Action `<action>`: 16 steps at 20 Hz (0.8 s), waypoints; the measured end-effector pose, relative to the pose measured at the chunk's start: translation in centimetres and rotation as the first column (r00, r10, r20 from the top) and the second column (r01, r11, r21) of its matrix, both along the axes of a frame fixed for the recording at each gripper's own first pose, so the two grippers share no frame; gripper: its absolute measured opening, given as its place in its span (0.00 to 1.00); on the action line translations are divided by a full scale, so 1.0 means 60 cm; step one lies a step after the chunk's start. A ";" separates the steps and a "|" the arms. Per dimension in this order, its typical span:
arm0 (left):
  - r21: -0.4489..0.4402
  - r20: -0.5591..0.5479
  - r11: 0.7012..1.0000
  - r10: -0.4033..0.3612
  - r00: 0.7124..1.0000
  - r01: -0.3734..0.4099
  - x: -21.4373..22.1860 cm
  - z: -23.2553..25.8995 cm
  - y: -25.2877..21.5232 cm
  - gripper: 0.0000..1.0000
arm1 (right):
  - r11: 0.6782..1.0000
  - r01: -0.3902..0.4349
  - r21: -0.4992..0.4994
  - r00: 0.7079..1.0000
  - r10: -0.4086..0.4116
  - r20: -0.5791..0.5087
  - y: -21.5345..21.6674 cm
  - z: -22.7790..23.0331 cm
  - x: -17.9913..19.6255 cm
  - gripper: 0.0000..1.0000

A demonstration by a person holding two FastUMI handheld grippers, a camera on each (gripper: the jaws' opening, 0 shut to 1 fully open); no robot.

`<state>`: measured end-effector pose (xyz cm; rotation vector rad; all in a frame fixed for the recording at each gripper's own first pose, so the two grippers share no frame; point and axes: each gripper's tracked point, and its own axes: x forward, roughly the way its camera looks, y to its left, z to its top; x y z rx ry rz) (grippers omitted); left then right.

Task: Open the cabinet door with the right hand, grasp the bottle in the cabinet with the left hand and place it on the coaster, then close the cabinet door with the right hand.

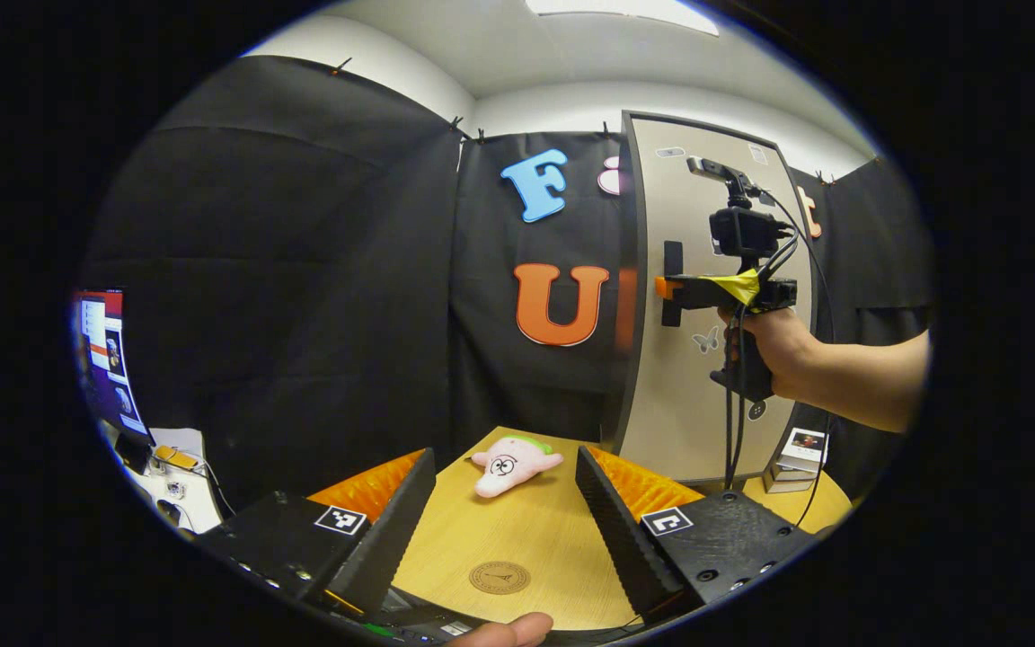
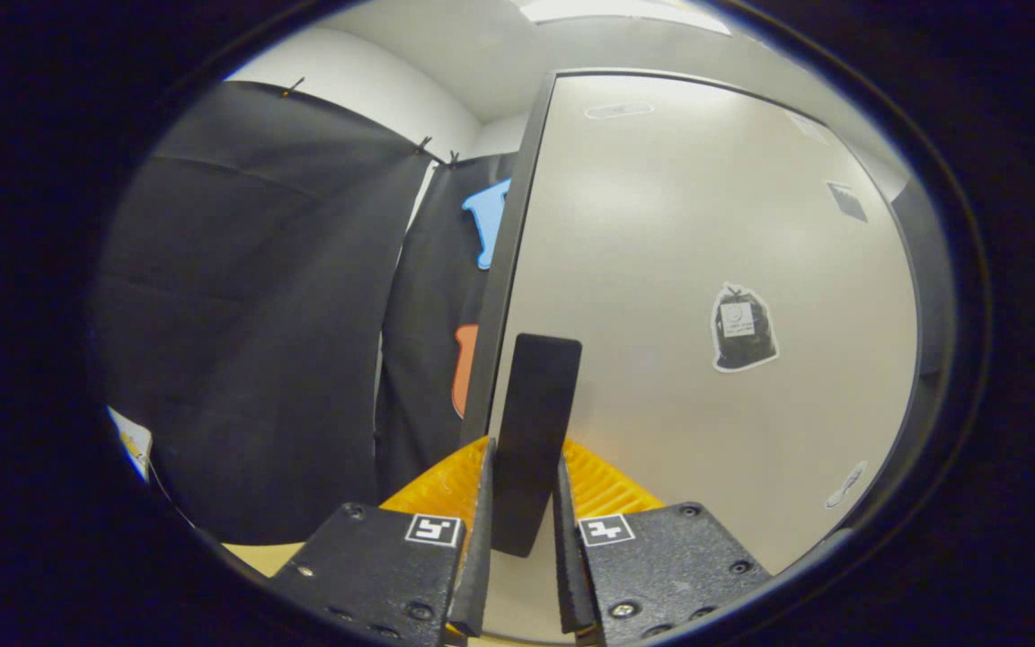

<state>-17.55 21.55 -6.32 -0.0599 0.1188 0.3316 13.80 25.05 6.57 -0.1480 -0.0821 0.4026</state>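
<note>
Cabinet door [image 2: 706,296]: a tall, flat, pale grey panel with a dark edge, standing upright at the far right of the counter; small stickers dot its face.
Handle [image 2: 531,431]: a flat, black, upright bar on the door, near its left edge.
Right tool [image 2: 522,530]: clenched on the handle, one finger pressing each side. In the left gripper view it sits at 2 o'clock [image 1: 668,288], held by a hand [image 1: 774,346] with a bare forearm; cables hang from it.
Coaster [image 1: 499,577]: a round, brown disc with a stamped mark, lying flat on the counter at 6 o'clock, between the left tool's fingers.
Left tool [image 1: 504,521]: released, its ribbed fingers wide apart above the counter.
Plush toy [image 1: 513,465]: soft, pink, with a green top, lying beyond the coaster.
Counter [image 1: 517,530]: smooth, light wood.
Room: black cloth walls, white ceiling with a light panel.
Hard to make out: a monitor [image 1: 104,359] at 9 o'clock, cut off at the edge; small boxes [image 1: 796,458] by the door's foot; the cabinet's inside is hidden.
</note>
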 end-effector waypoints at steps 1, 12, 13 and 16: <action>-0.016 -0.008 1.000 -0.011 1.000 0.011 0.002 -0.009 -0.001 0.95 | 1.000 -0.008 -0.006 1.000 0.008 -0.020 -0.001 -0.001 0.000 0.31; 0.017 -0.030 0.977 -0.211 0.977 0.212 0.062 -0.026 -0.034 0.95 | 0.993 -0.113 0.021 0.988 0.115 -0.102 -0.009 -0.001 -0.080 0.22; 0.028 -0.029 0.972 -0.234 0.972 0.235 0.061 -0.025 -0.046 0.95 | 0.992 -0.127 0.022 0.986 0.129 -0.105 -0.010 -0.003 -0.083 0.22; 0.056 -0.041 0.949 -0.309 0.950 0.311 0.085 -0.030 -0.064 0.95 | 0.983 -0.164 0.081 0.977 0.173 -0.123 -0.017 -0.002 -0.123 0.22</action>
